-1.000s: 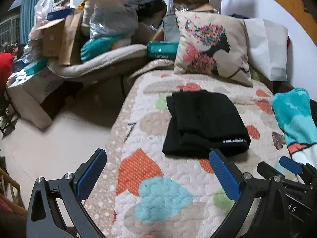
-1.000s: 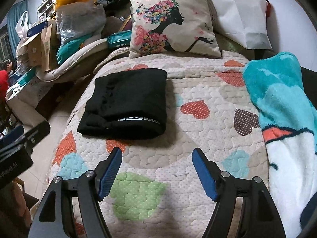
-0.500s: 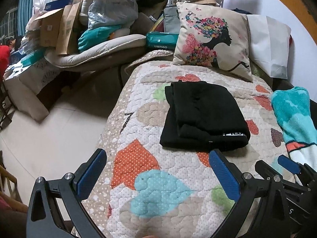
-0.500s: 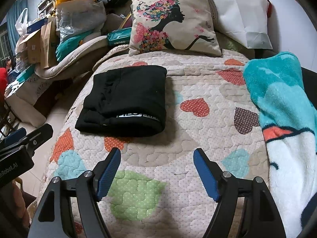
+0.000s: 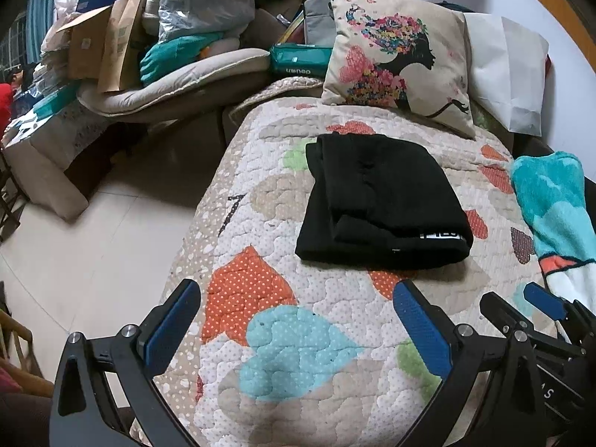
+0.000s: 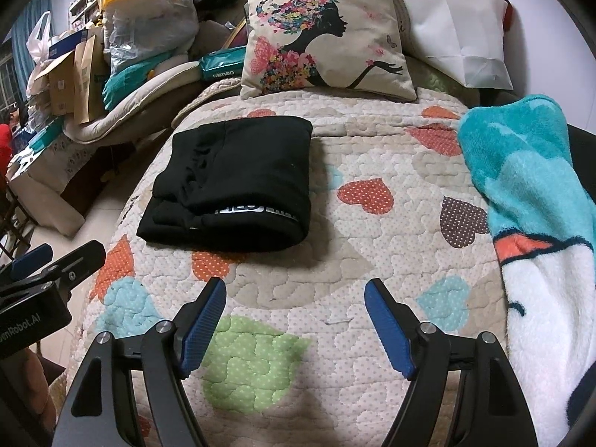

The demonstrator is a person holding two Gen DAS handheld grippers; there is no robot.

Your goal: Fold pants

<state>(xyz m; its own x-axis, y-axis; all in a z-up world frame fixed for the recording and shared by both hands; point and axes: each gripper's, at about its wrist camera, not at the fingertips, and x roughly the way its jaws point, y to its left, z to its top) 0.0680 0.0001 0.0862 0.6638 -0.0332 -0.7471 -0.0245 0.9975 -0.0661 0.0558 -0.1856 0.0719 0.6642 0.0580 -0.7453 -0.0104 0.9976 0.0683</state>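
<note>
The black pants [image 5: 380,201] lie folded into a compact rectangle on the heart-patterned quilt [image 5: 290,335], with a white-lettered waistband at the near edge. They also show in the right wrist view [image 6: 238,182]. My left gripper [image 5: 294,298] is open and empty, held above the quilt short of the pants. My right gripper [image 6: 294,298] is open and empty, near the bed's front, to the right of the left one [image 6: 48,264].
A floral cushion [image 6: 320,37] and a white pillow [image 6: 450,26] stand at the head of the bed. A teal and white fleece blanket [image 6: 532,193] lies along the right side. Boxes, bags and bedding [image 5: 156,48] pile up at the left beyond the floor [image 5: 93,246].
Both grippers have drawn back slightly and stayed open. The folded pants have not moved.
</note>
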